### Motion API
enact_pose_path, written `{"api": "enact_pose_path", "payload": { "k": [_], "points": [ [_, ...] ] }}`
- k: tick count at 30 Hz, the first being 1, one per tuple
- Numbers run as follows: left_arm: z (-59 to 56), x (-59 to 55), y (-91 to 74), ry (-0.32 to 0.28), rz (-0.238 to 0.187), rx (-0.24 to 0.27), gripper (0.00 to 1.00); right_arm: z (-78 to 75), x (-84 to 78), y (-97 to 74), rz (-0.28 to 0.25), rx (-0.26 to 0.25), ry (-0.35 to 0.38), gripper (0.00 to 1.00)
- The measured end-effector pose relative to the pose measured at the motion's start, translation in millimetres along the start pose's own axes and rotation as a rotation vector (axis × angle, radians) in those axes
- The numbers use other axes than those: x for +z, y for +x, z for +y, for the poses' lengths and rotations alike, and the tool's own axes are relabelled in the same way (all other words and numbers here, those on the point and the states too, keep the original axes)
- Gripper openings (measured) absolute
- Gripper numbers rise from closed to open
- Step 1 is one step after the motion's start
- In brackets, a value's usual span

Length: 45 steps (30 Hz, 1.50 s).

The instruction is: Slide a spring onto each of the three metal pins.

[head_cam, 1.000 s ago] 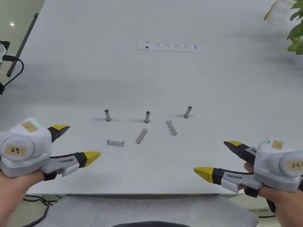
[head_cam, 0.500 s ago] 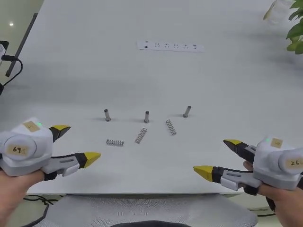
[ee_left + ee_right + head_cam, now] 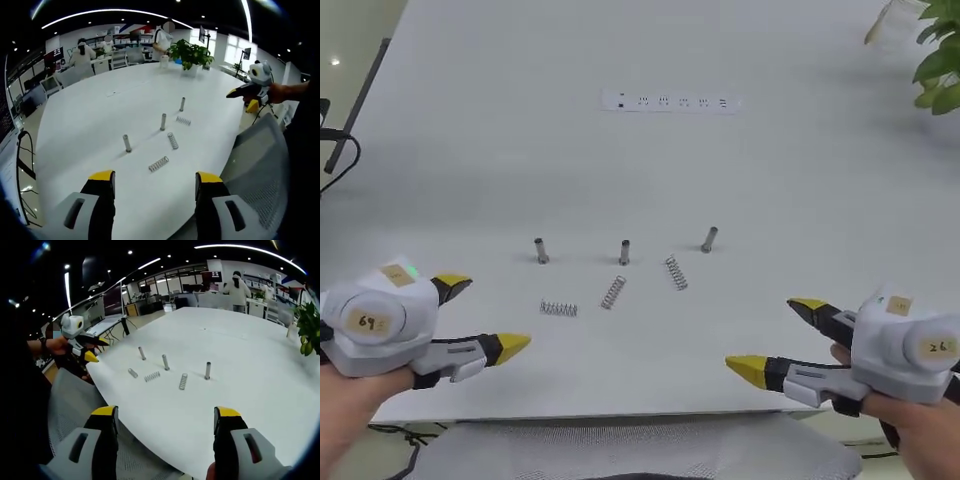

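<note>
Metal: three upright pins (image 3: 541, 250) (image 3: 624, 252) (image 3: 709, 239), three loose springs (image 3: 558, 309) (image 3: 612, 292) (image 3: 674, 271), two gaping grippers (image 3: 490, 313) (image 3: 767, 334)

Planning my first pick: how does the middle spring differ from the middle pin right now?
The middle pin stands upright; the middle spring lies flat in front of it. The pin is a solid rod; the spring is an open coil. Both are grey metal, untouched on the white table.

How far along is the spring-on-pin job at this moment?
Done: nothing; the three pins stand bare. In hand: nothing; the left gripper and right gripper are open and empty near the table edge. Left: all three springs, lying loose beside the pins, need picking up and sliding on.
</note>
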<state>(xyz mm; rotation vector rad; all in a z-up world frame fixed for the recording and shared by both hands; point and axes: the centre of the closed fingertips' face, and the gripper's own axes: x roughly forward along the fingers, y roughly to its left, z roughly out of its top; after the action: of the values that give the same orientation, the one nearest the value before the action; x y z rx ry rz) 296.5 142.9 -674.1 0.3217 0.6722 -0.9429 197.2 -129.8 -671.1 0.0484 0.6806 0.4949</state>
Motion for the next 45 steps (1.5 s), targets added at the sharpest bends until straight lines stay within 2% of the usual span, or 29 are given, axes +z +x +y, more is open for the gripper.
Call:
{"api": "enact_pose_path", "payload": {
  "k": [22, 25, 36, 45],
  "points": [
    [-1.7, 7.7, 17.1, 0.075, 0.034, -0.058, 0.59, -2.3, 5.5, -5.0, -0.015, -0.013, 0.002, 0.77],
    [-3.5, 6.2, 21.3, 0.073, 0.045, -0.085, 0.6, -2.4, 4.3, -4.8, -0.014, -0.012, 0.002, 0.77],
    [-1.1, 4.0, 35.5, 0.073, 0.059, -0.101, 0.57, -5.6, 1.3, -8.8, -0.01, -0.023, 0.008, 0.77],
    [-6.5, 0.4, 53.0, 0.075, 0.074, -0.129, 0.55, -7.2, -0.1, -10.3, -0.011, -0.028, 0.013, 0.77]
  ]
}}
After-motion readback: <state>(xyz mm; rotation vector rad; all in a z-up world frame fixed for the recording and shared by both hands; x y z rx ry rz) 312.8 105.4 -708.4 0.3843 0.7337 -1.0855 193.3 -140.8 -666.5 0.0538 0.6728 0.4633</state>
